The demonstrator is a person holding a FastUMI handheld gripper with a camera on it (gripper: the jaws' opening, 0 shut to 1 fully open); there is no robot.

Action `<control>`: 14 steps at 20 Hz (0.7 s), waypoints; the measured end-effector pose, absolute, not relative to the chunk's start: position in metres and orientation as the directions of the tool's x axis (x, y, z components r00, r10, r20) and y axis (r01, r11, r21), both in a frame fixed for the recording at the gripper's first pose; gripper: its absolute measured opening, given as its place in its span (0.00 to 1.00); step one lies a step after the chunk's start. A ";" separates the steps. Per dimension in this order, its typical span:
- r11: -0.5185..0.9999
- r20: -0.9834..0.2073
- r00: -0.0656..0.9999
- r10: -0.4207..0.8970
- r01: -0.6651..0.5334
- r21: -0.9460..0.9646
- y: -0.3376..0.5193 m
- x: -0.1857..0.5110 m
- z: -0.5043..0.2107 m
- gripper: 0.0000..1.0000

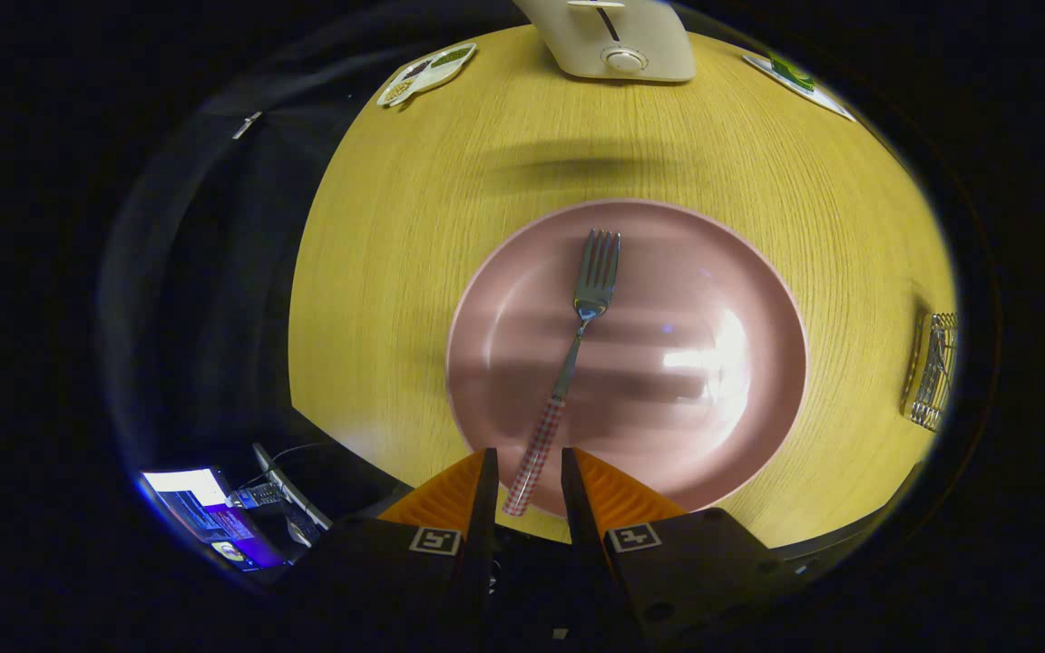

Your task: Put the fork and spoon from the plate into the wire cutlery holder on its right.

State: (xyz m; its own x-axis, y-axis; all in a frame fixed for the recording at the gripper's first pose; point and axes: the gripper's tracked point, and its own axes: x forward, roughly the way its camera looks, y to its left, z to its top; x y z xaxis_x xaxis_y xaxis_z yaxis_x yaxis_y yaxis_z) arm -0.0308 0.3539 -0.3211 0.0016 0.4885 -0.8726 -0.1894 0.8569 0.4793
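Tool (527, 467) fingers astride fork (577, 340) handle, contact unclear.

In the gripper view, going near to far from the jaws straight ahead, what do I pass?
Gripper, its jaws apart either side of the fork's checked handle end → fork lying on the pink plate → bare wooden table → cream appliance with a dial.

The fork (577, 345) is lying on the plate (740, 299), its handle end sitting between the parted fingers of the gripper (527, 472). The wire cutlery holder (932, 370) is standing right of the plate, the toaster (613, 45) behind it.
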 end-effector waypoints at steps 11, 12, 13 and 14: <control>0.887 -0.893 -0.058 0.447 -0.100 0.450 0.360 -0.036 -0.344 0.14; 0.885 -0.891 -0.057 0.450 -0.104 0.454 0.356 -0.036 -0.343 0.10; 0.878 -0.884 -0.054 0.465 -0.099 0.468 0.352 -0.036 -0.338 0.10; 0.870 -0.876 -0.060 0.479 -0.097 0.483 0.349 -0.037 -0.334 0.10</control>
State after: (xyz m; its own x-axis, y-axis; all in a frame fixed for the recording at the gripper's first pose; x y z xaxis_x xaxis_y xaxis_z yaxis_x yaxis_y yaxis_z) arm -0.0366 0.3489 -0.3338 -0.0600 0.4791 -0.8757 -0.0970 0.8703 0.4828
